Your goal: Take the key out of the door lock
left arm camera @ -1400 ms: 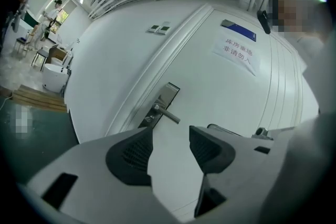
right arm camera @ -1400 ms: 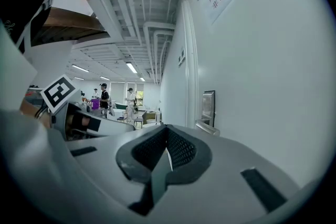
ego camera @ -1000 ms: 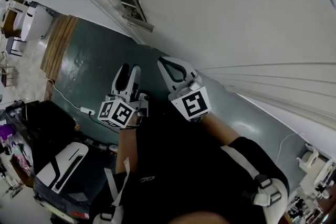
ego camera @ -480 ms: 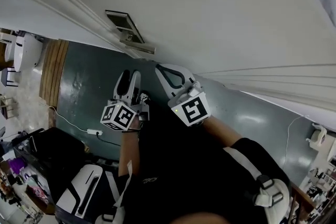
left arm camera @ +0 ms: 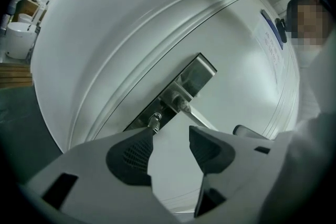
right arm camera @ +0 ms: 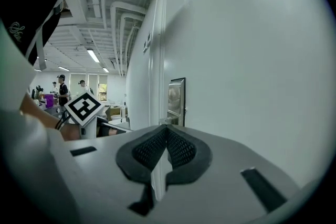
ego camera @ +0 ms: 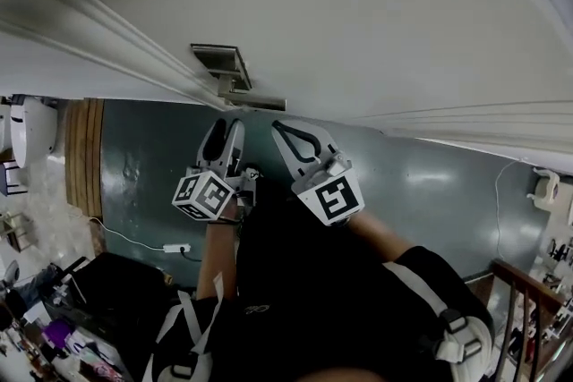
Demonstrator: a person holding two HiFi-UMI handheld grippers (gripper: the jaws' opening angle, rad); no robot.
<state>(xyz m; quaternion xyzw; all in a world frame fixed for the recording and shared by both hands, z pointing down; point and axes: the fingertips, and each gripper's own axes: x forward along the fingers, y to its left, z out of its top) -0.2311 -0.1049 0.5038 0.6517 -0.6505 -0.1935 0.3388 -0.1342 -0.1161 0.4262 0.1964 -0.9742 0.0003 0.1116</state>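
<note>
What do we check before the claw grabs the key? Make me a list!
1. Left claw open: ok, jaws apart.
2. Key in the lock plate: ok, it sticks out.
3. Key between the jaws: not ok, it sits at one jaw's tip.
4. Right claw out of the way: ok, shut and empty.
5. Handle clear of the left claw: cannot tell.
</note>
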